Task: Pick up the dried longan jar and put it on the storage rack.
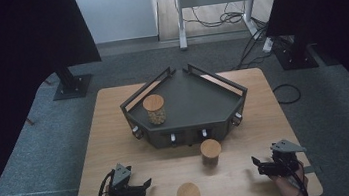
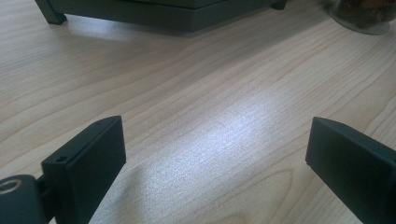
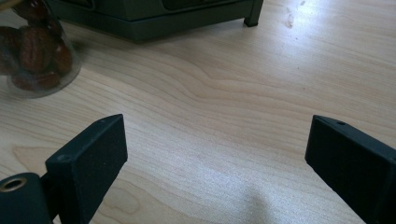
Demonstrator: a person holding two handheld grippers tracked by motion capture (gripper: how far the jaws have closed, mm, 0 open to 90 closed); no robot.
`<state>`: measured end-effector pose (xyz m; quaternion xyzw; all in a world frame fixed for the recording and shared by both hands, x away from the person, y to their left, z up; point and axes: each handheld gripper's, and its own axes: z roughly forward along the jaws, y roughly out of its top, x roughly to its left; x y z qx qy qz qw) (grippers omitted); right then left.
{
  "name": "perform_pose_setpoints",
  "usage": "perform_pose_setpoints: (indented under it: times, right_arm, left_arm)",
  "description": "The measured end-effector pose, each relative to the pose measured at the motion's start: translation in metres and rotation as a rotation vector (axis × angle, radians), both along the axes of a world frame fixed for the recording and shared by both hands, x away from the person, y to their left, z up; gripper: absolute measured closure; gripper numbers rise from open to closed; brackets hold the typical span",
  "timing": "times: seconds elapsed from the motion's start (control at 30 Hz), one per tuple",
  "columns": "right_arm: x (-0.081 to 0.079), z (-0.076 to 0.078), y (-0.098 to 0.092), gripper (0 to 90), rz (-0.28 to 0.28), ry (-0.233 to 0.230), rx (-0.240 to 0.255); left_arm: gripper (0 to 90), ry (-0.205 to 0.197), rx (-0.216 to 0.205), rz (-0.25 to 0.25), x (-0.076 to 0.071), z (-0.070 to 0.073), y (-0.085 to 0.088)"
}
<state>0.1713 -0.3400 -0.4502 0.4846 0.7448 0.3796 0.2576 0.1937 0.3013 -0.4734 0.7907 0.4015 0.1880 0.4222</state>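
Near jar (image 1: 188, 195) cut off at table (image 1: 116, 135) edge, contents unreadable. I count three jars: near one at six o'clock, second (image 1: 211, 152) centre, third (image 1: 154, 109) on rack (image 1: 203, 104). Left gripper (image 1: 145, 184) and right gripper (image 1: 256, 162) both gape wide, empty.

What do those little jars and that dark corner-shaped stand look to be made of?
The jars, like the one in front of the stand, look like clear glass or plastic: the brown contents show through the wall in the right gripper view. Their lids look like pale matte wood or cork. The stand seems to be dark painted metal, with thin rails and a smooth, even finish.
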Motion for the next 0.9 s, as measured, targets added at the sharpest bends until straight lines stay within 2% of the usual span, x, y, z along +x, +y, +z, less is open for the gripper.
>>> perform_pose_setpoints:
  times: [0.17,0.43,0.67,0.9]
  right_arm:
    - [-0.001,0.001,0.001,5.2,0.000,-0.001,0.002]
    - [-0.009,0.007,0.004,5.4,0.004,-0.044,0.012]
    - [-0.013,0.012,0.006,5.8,0.024,-0.065,0.029]
    - [-0.017,0.015,0.007,5.7,0.040,-0.090,0.049]
  left_arm:
    - [4.9,0.006,0.013,-0.001,0.001,0.001,-0.001]
    - [4.8,0.017,0.034,0.000,0.002,0.003,-0.004]
    - [4.8,0.046,0.069,0.009,0.006,0.007,-0.008]
    - [4.8,0.064,0.077,0.013,0.009,0.008,-0.010]
